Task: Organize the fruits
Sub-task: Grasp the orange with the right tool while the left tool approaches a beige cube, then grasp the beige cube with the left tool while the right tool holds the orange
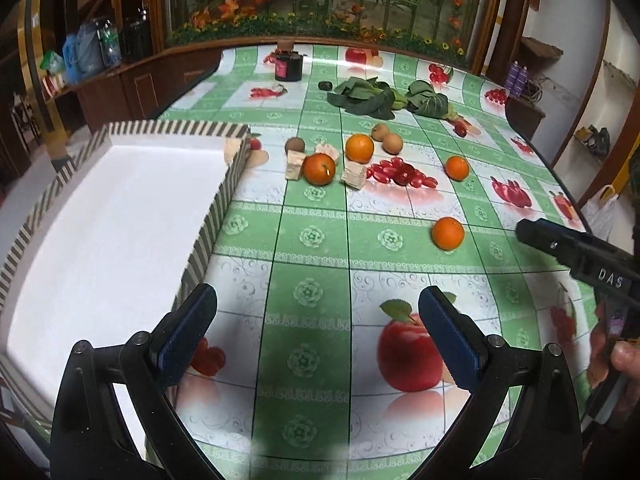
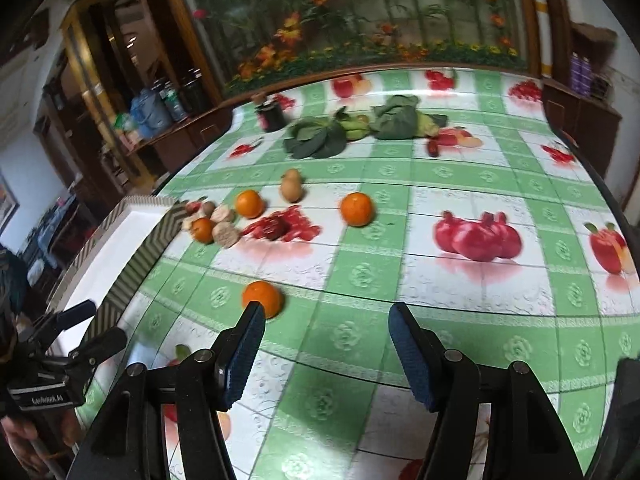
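Observation:
Several oranges lie on the fruit-print tablecloth; the nearest orange point(image 1: 447, 233) point(image 2: 262, 299) sits just beyond my right gripper's left fingertip. Others point(image 1: 319, 169) point(image 1: 359, 148) point(image 1: 457, 168) lie farther back, with two brown pears point(image 1: 386, 139) and a kiwi point(image 1: 295, 145). A white tray with a striped rim point(image 1: 224, 196) point(image 2: 156, 232) stands at the left. My left gripper point(image 1: 318, 304) is open and empty above the cloth beside the tray. My right gripper point(image 2: 326, 316) is open and empty; it also shows in the left wrist view point(image 1: 568, 248).
Tan foam blocks point(image 1: 354, 176) lie among the oranges, one point(image 1: 233, 151) in the tray corner. Leafy greens point(image 1: 384, 98) and a dark jar point(image 1: 288, 67) stand at the back. A small red fruit point(image 1: 461, 130) lies near the greens. The table's edge curves on the right.

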